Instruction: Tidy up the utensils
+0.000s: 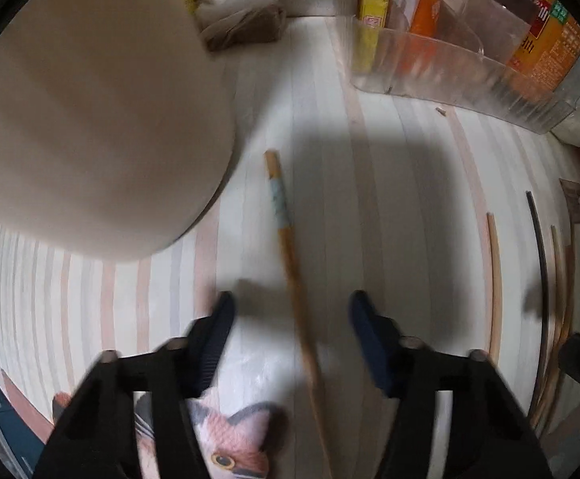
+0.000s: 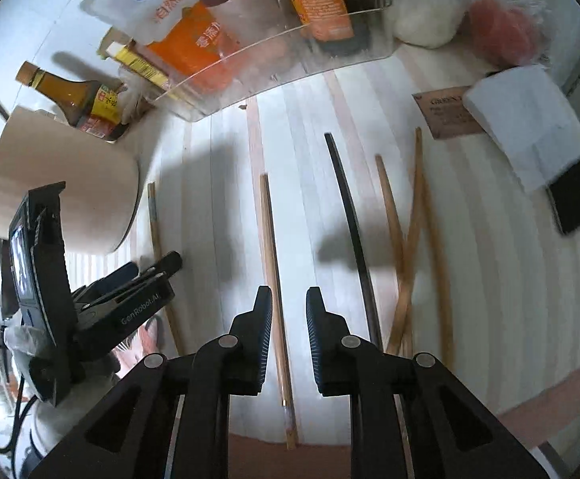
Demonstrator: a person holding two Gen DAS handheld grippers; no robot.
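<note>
The left claw (image 1: 292, 311) hangs with jaws spread wide over a banded chopstick (image 1: 286, 247) lying loose on the striped surface (image 1: 401, 207). The right claw (image 2: 289, 307) is parted too, gripping nothing, above a plain chopstick (image 2: 271, 247). Bare surface separates this from a black chopstick (image 2: 350, 215) and three crossed wooden ones (image 2: 409, 239). A beige bowl (image 1: 90, 111) crowds the left edge, contents unseen. At the far edge, a clear bin (image 2: 274, 56) holds what look like seasoning packets.

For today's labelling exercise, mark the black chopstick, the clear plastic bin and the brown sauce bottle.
black chopstick (image 2: 352, 223), right wrist view, middle of its shaft.
clear plastic bin (image 2: 274, 74), right wrist view, its front wall.
brown sauce bottle (image 2: 70, 94), right wrist view, its glass shoulder.
</note>
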